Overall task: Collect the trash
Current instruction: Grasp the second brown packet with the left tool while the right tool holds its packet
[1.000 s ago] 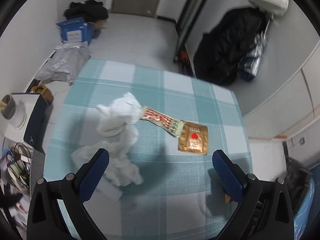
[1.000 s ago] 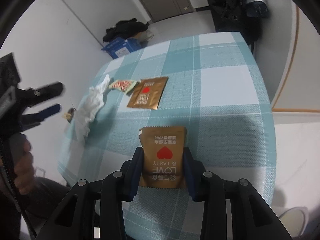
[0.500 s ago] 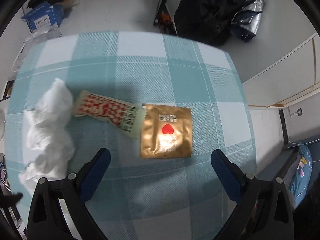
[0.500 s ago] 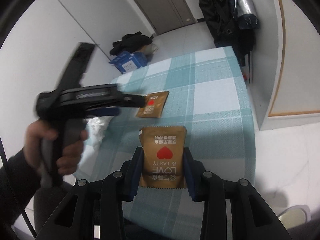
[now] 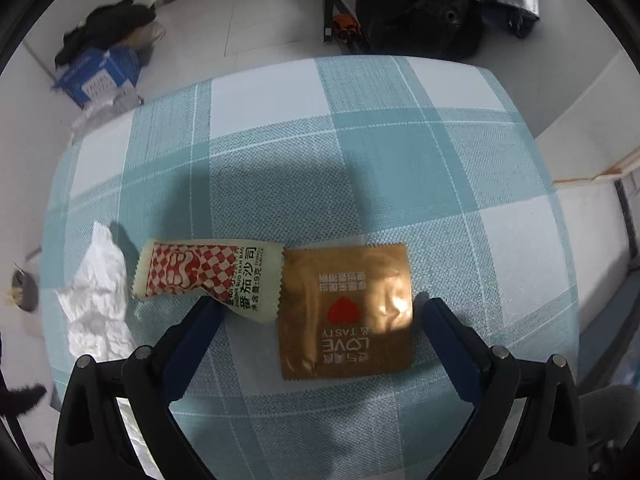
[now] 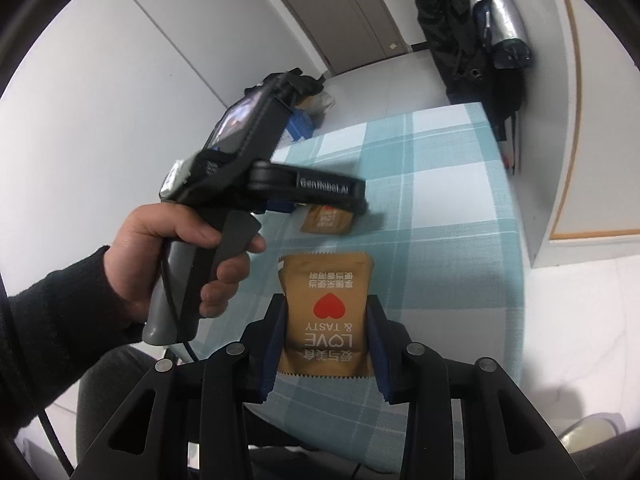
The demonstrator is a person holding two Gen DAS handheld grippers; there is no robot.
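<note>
In the left wrist view, a gold snack packet (image 5: 345, 312) with a red heart lies flat on the checked tablecloth (image 5: 360, 140), between my open left gripper's (image 5: 320, 316) fingers. A red-checked sauce sachet (image 5: 208, 276) lies against its left edge, partly over the left finger. Crumpled white tissue (image 5: 96, 304) lies further left. In the right wrist view, my right gripper (image 6: 327, 320) is shut on a second gold packet (image 6: 326, 312) held above the table's near edge. The left gripper (image 6: 280, 188) hovers over the first packet (image 6: 326, 220).
A blue box (image 5: 96, 76) and dark clothes (image 5: 104, 32) lie on the floor beyond the table. Black bags (image 5: 420, 4) stand at the far right by the wall. The table's right edge (image 6: 516, 220) drops off to the floor.
My left gripper has come lower and closer over the gold packet and the sachet, still open. The right gripper keeps its packet and has barely moved.
</note>
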